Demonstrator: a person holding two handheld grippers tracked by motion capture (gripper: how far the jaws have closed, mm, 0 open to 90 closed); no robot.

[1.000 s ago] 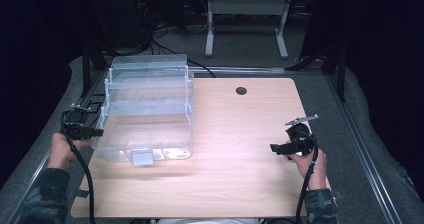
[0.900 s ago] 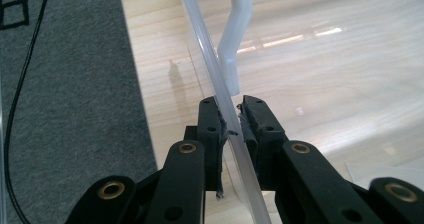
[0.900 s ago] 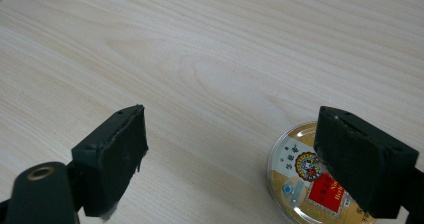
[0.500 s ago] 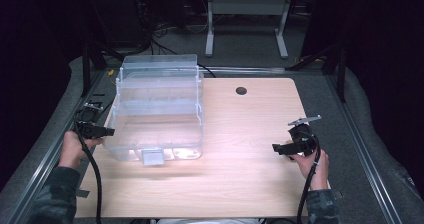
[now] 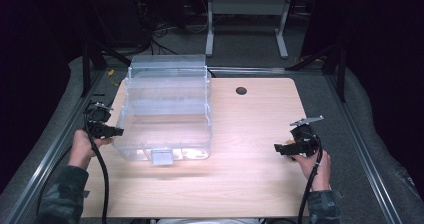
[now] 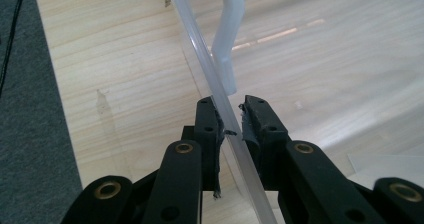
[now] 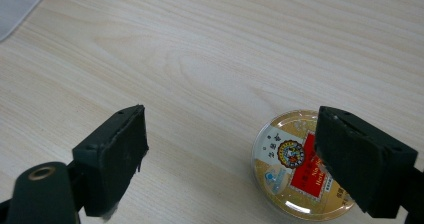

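wooden table (image 5: 250, 134) | cable hole (image 5: 241, 90) | grey floor (image 5: 250, 44)

The high view looks forward and down over the whole table (image 5: 250, 184). The left gripper view sits close at the table's nine o'clock edge, facing along its jaws. The right gripper view looks steeply down, close, near four o'clock. All share the tabletop.

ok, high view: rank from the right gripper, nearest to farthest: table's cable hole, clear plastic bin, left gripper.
1. Cable hole: dark round hole near the table's far edge, up and left of the right gripper.
2. Clear plastic bin: on the table's left half.
3. Left gripper: at the bin's left wall, by the table's left edge.
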